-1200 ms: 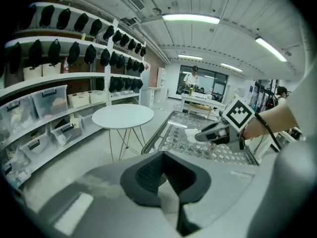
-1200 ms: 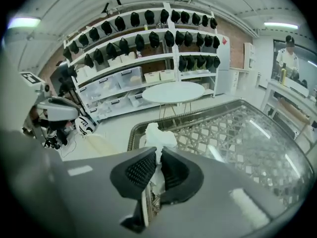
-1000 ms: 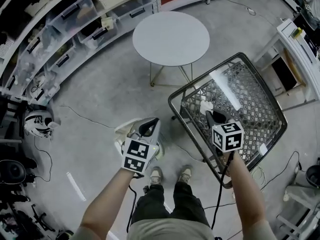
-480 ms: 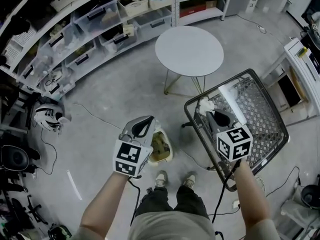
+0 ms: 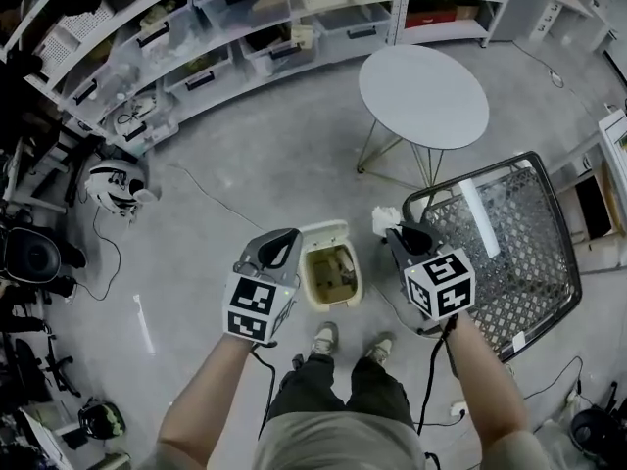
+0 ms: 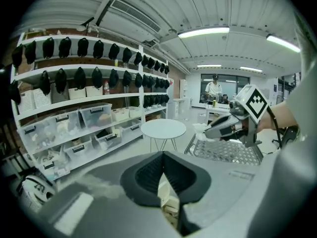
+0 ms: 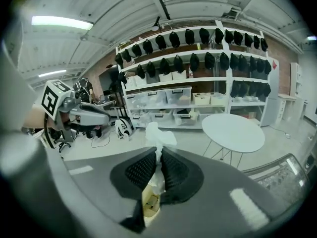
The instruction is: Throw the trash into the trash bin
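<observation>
No words, numbers or brands are legible. The left cube [image 5: 257, 307] and right cube [image 5: 440, 284] bear only black-and-white square patterns.

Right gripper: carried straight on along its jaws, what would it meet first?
Most likely the bare concrete floor short of the shelves, though depth is unclear. The trash bin shows below the right gripper's line, not on it. The gripper is shut on crumpled white paper.

left gripper [image 5: 287, 241] closed, right gripper [image 5: 400, 237] pinching a tissue [image 5: 384, 219], both angled downward.
</observation>
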`<action>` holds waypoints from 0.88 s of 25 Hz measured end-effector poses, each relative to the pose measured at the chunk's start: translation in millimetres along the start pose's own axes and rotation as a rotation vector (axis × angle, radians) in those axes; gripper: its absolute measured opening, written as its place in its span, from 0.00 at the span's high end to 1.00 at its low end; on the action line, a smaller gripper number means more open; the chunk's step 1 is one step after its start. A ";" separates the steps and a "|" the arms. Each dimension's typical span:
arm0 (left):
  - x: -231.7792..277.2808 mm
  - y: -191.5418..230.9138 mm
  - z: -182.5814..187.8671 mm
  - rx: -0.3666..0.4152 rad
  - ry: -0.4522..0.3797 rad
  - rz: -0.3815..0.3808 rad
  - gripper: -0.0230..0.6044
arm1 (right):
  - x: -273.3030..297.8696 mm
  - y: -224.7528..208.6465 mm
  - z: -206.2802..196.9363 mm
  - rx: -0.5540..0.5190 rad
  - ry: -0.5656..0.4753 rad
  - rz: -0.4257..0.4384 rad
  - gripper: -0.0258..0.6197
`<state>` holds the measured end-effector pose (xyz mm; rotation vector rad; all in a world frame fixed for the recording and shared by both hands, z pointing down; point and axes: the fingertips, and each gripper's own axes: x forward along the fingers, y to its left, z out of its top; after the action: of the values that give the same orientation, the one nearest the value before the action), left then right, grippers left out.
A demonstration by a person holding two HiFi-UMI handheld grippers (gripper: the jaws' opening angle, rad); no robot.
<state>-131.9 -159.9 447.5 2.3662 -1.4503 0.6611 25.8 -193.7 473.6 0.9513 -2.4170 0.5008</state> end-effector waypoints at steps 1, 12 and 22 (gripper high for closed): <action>-1.8 6.4 -7.2 -0.013 0.010 0.008 0.96 | 8.8 6.3 -2.2 0.001 0.011 0.013 0.93; 4.8 39.8 -107.4 -0.121 0.138 0.020 0.96 | 96.1 48.5 -82.1 0.036 0.186 0.084 0.93; 47.1 47.2 -208.0 -0.205 0.227 -0.004 0.96 | 161.1 52.1 -180.8 0.096 0.327 0.099 0.93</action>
<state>-203.9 -119.9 649.7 2.0655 -1.3462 0.7168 -58.1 -153.0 703.1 0.7257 -2.1663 0.7517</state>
